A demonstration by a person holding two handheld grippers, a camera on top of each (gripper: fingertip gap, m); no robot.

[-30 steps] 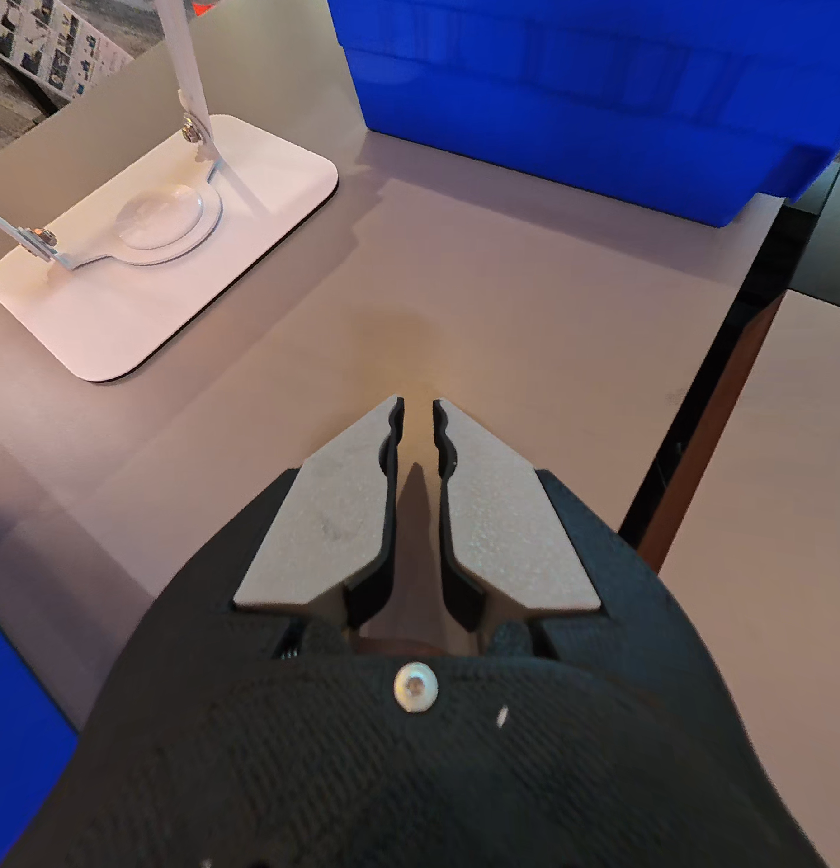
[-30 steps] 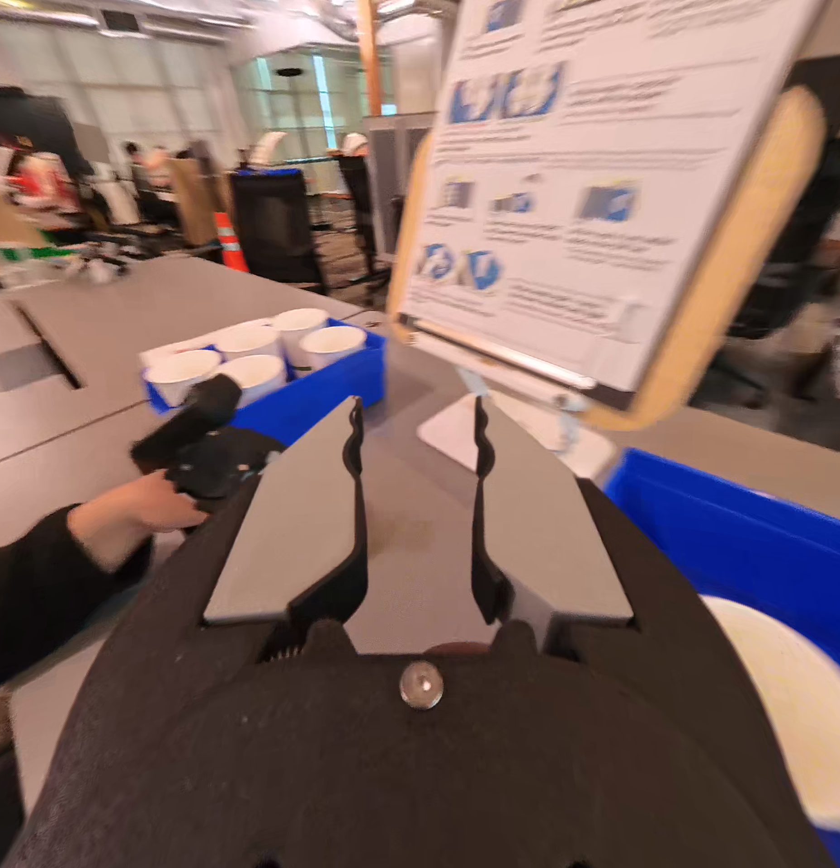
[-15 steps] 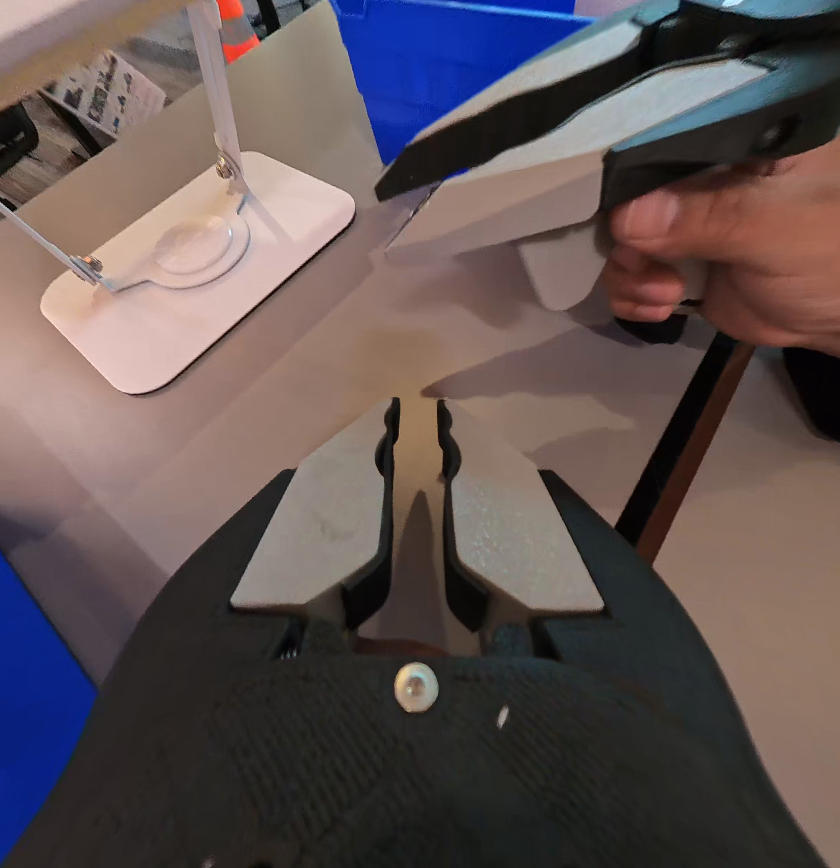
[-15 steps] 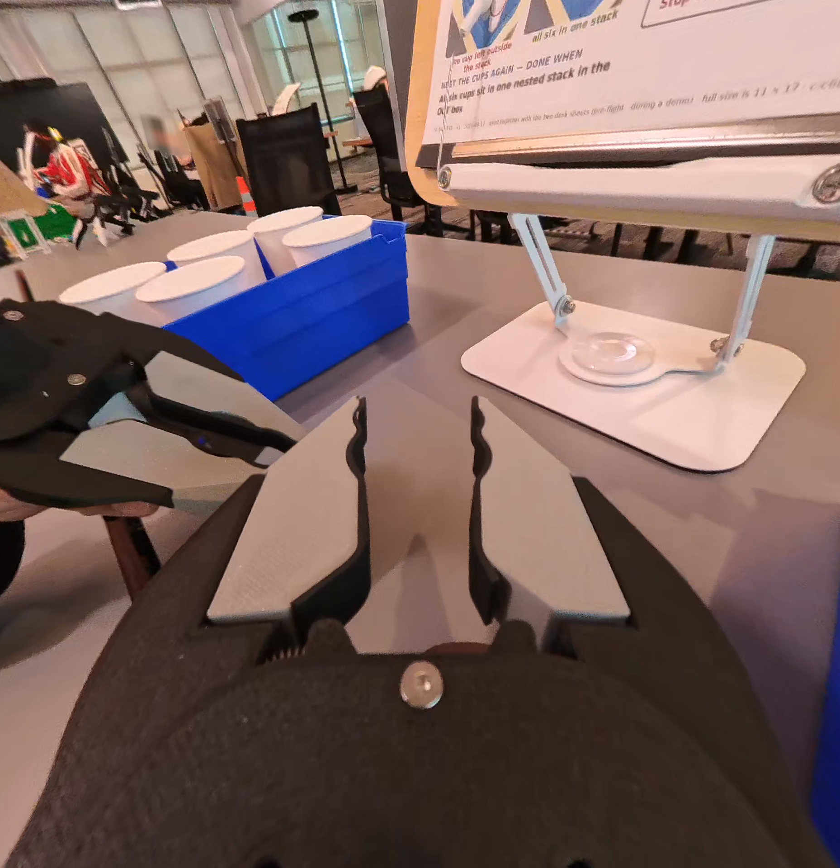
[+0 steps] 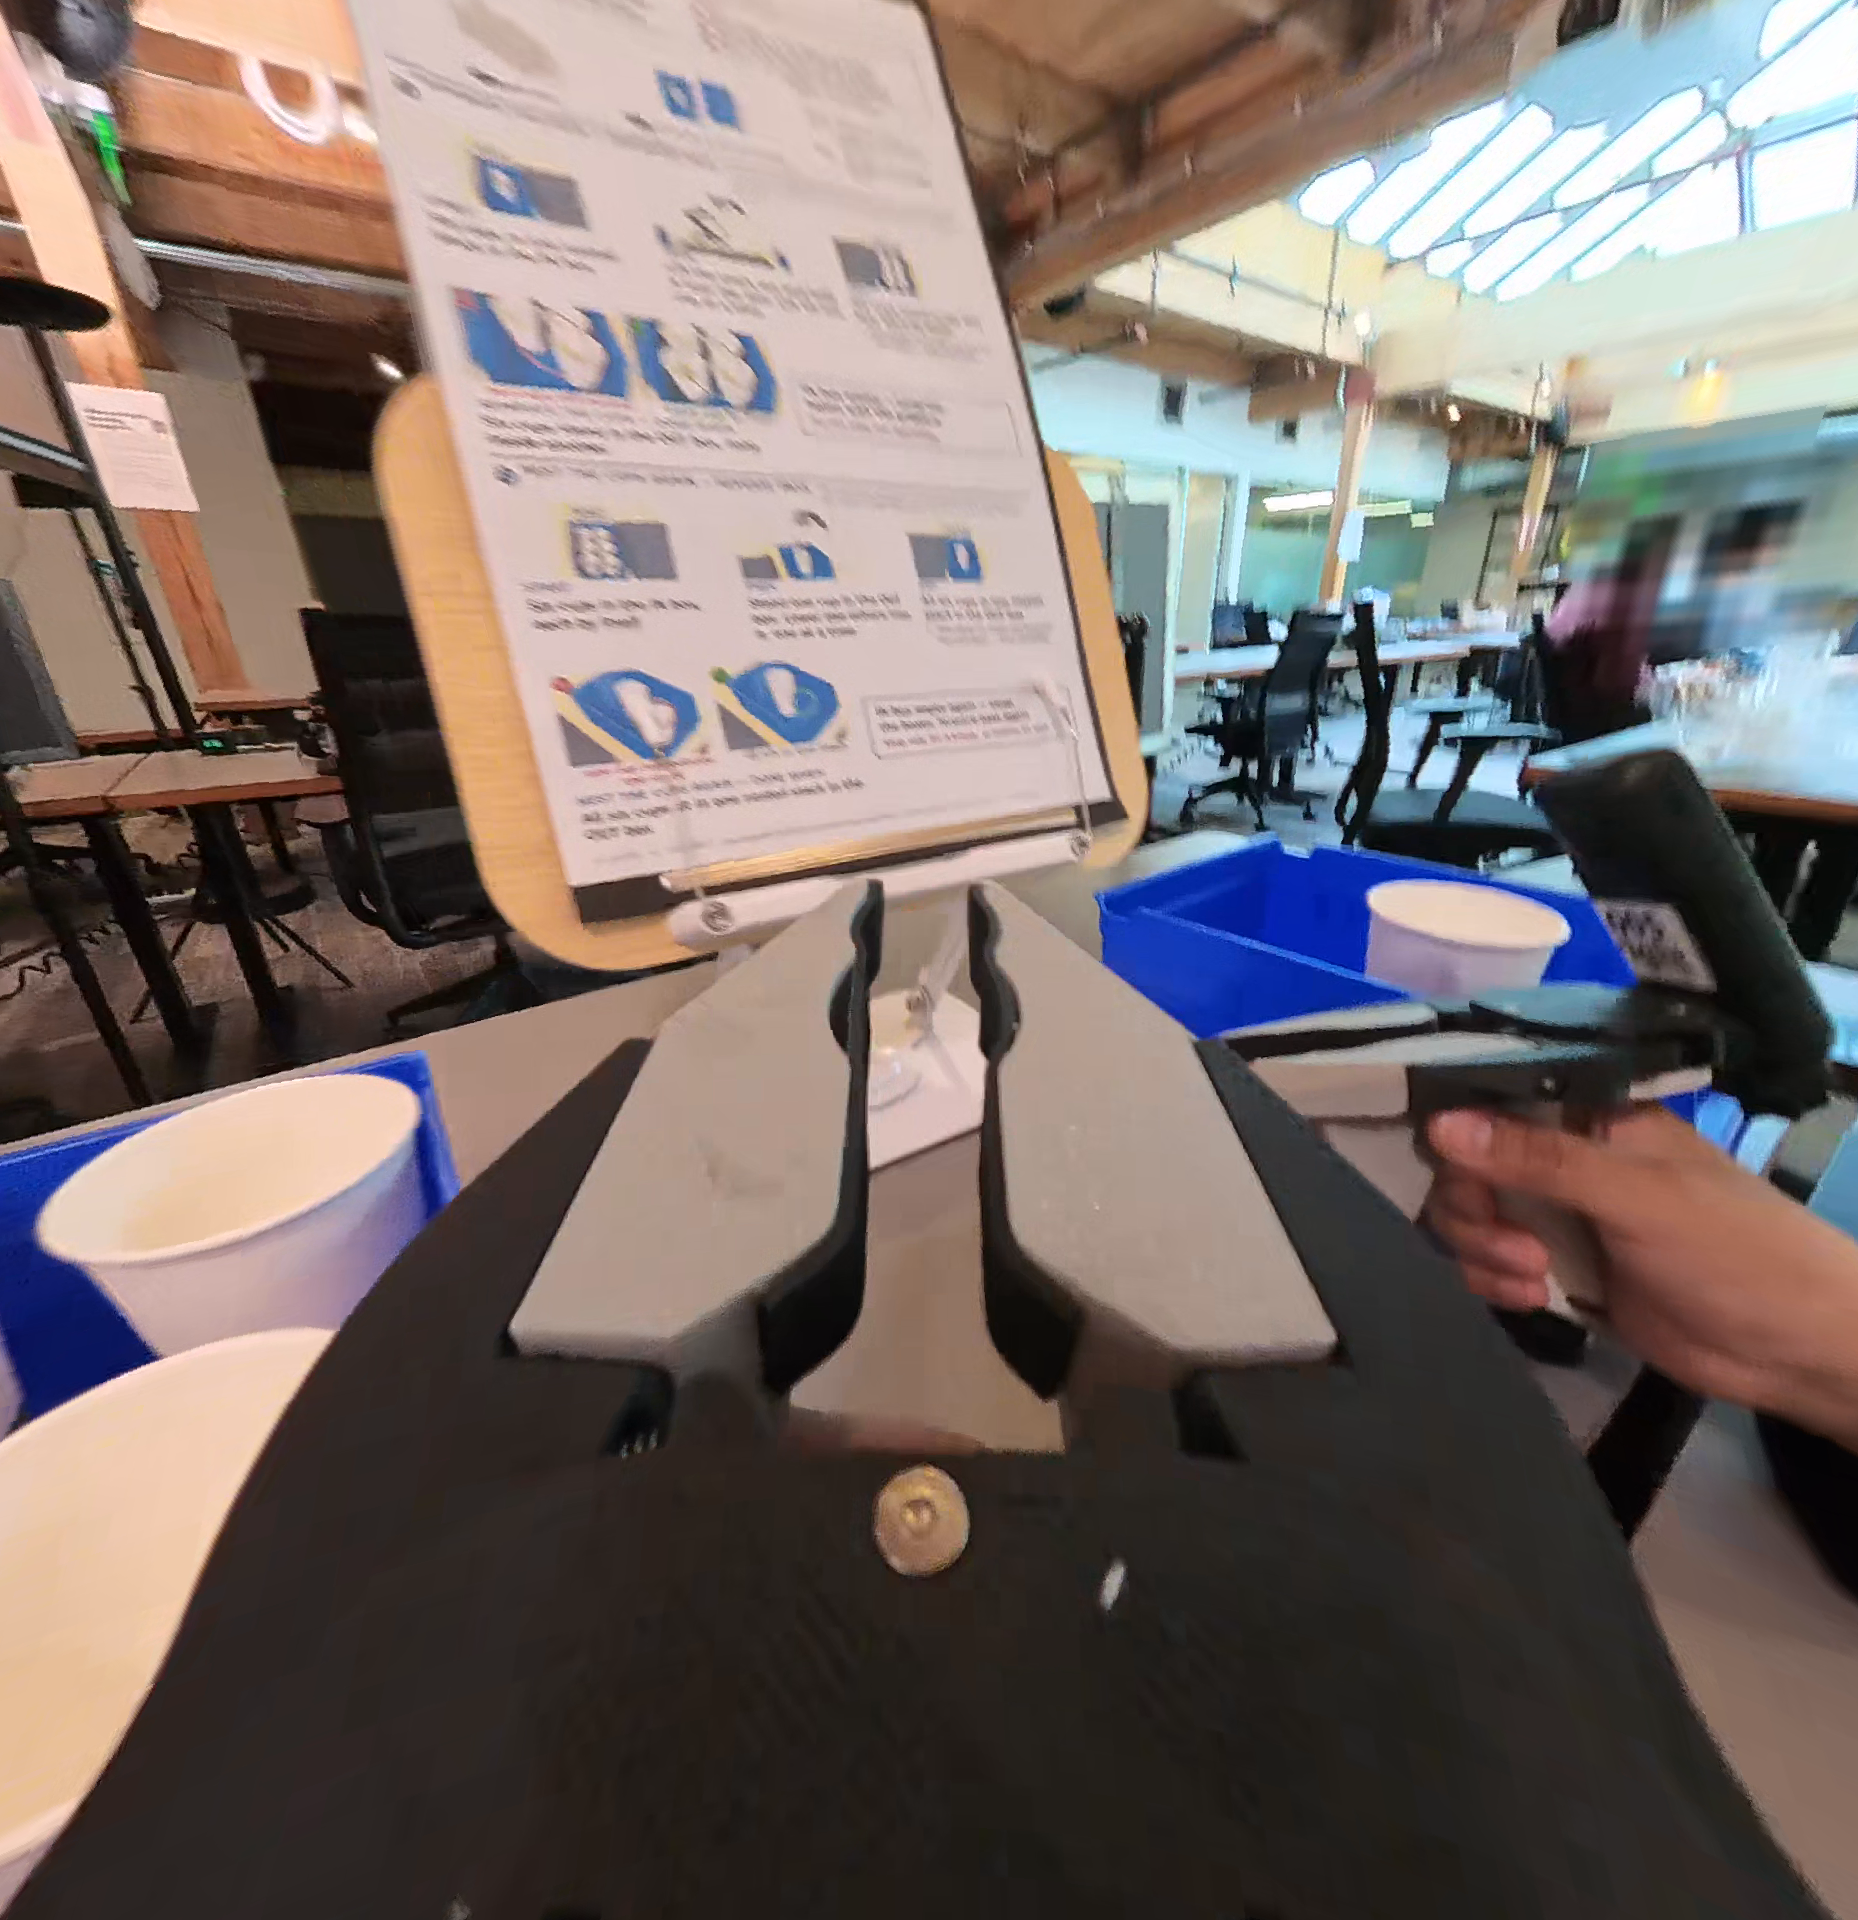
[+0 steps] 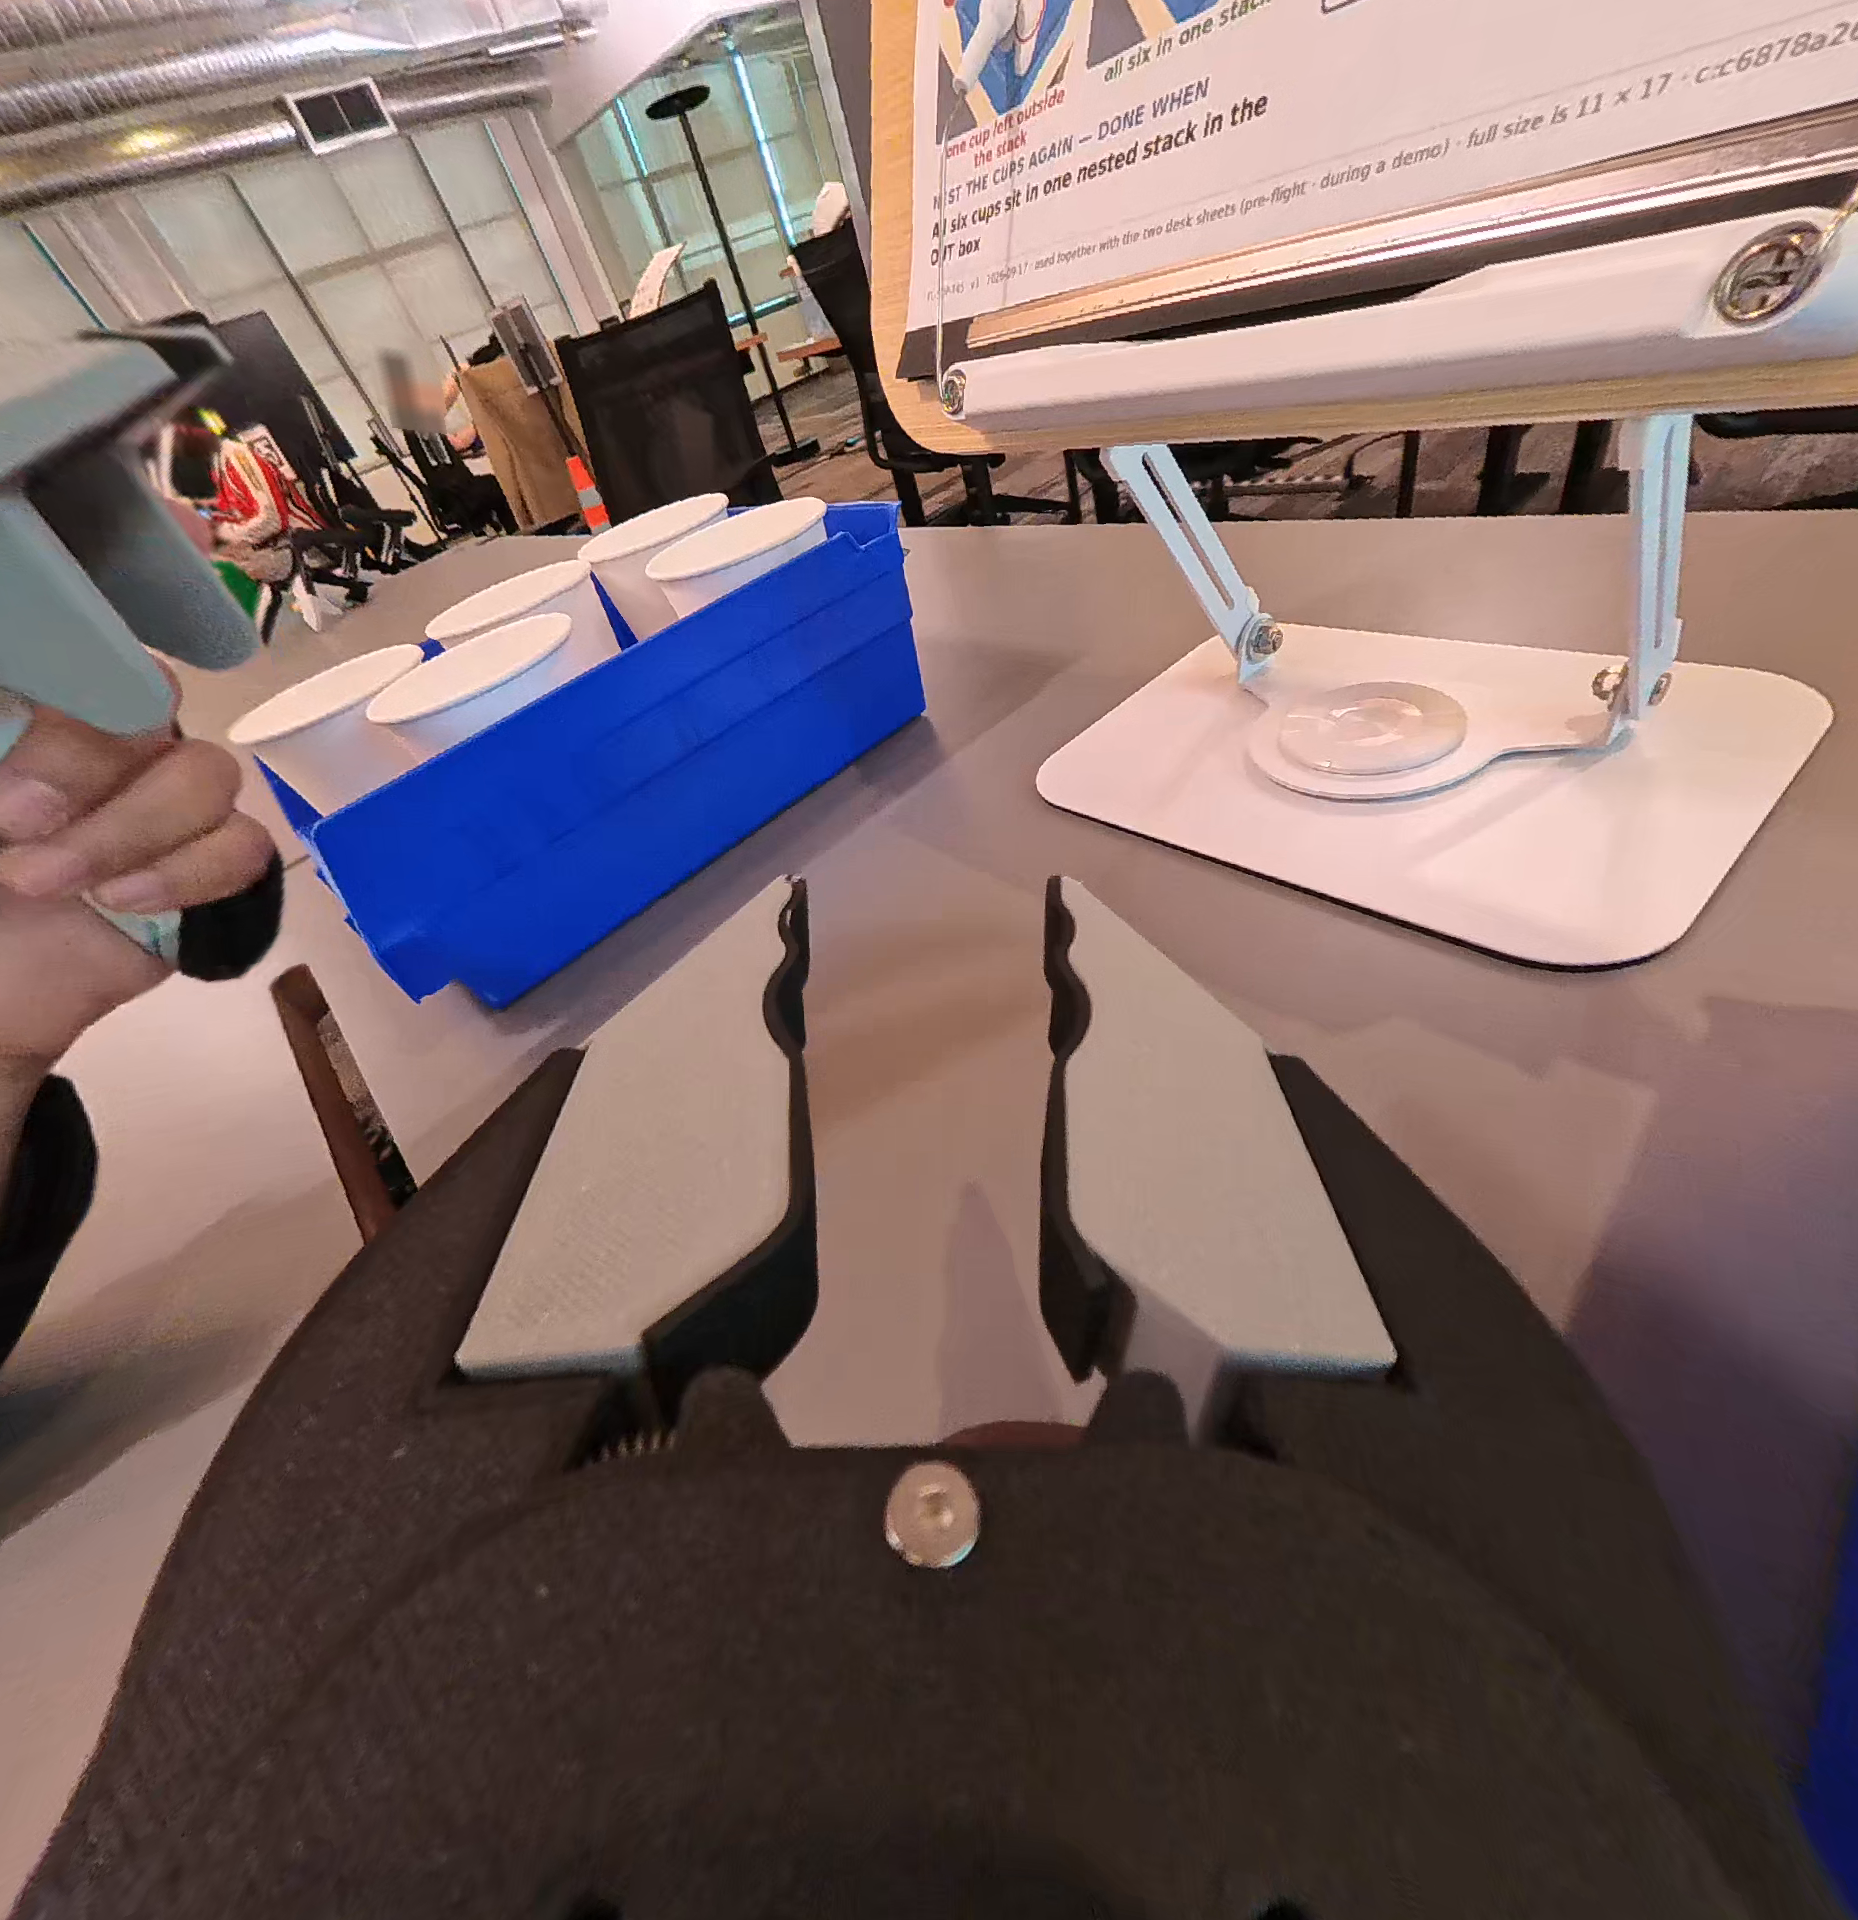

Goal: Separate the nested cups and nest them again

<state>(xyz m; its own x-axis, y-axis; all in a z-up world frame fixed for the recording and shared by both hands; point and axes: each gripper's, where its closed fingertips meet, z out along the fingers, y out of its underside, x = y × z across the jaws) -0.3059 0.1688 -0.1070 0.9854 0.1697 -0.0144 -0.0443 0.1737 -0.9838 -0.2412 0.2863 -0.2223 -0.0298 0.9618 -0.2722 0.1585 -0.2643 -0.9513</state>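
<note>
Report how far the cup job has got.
Separation looks done: five white cups stand singly in the left blue bin, one cup in the right bin. Nothing in hand: left gripper and right gripper are open, empty. Re-nesting remains.

Matt grey tabletop (image 6: 1060, 613) at 12 o'clock carries a glossy blue plastic bin (image 6: 634, 748) of smooth white paper cups (image 6: 489, 675) — beside it a white, satin-painted metal stand base (image 6: 1527, 831). At 6 o'clock, the right gripper (image 6: 920, 914) shows grainy black plastic and rough grey pads (image 6: 644, 1195).
</note>
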